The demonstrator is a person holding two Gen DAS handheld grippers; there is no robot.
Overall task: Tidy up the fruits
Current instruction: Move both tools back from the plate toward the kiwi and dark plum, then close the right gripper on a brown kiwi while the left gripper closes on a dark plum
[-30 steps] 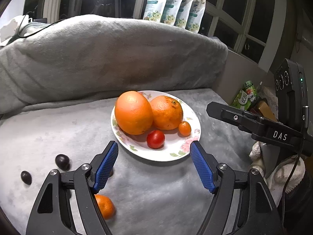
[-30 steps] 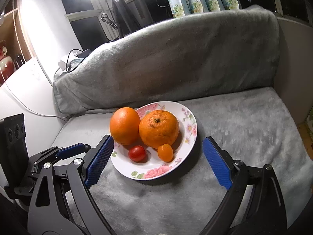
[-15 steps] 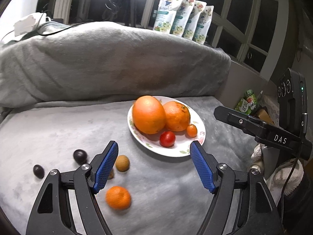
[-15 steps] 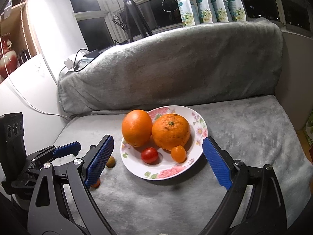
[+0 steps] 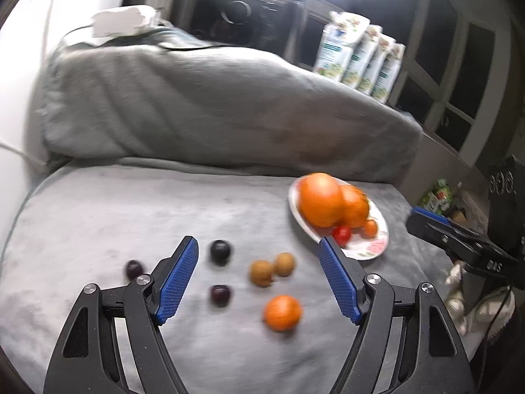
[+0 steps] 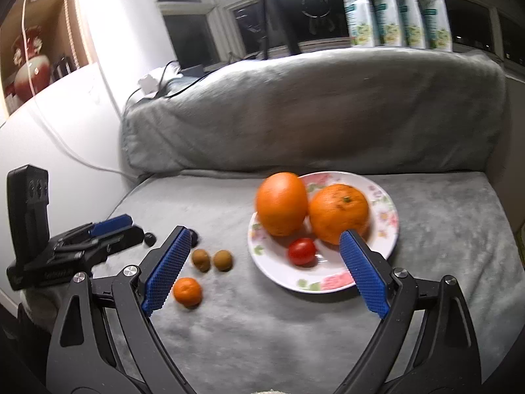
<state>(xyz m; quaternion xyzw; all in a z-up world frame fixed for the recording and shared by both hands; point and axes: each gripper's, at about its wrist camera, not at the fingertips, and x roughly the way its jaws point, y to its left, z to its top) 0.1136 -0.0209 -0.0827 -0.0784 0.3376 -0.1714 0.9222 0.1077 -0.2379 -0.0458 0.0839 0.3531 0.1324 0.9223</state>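
Left wrist view shows the left gripper (image 5: pixel 257 274) held over the grey blanket (image 5: pixel 98 216) with its jaws spread wide and nothing between the pads; ahead of it lie loose fruits: a small mandarin (image 5: pixel 282 312), two brown longan-like fruits (image 5: pixel 271 268), and three dark plums (image 5: pixel 220 252), though blur makes their exact kind uncertain. The floral plate (image 5: pixel 377 246) sits well to the right, already carrying two large oranges (image 5: pixel 320 203), a cherry tomato (image 5: pixel 342 233) and a small orange fruit (image 5: pixel 370 227). The right gripper (image 6: pixel 264 269) is likewise wide open and empty, framing the near part of the plate (image 6: pixel 328 284) in its own view. The step in hand looks like choosing a loose fruit to carry to the plate. To do it well, the left gripper should settle on one fruit, the mandarin being nearest, come down with the pads straddling its widest part, and close gently so that it neither rolls on the soft blanket nor bruises; the longans, touching each other, want a careful approach so one is not knocked away. Compared with a second ago, the left view has swung away from the plate, which then lay centred between the pads and now lies off to the right, and more loose fruits have come into sight; both sets of jaws stand as wide as they did.
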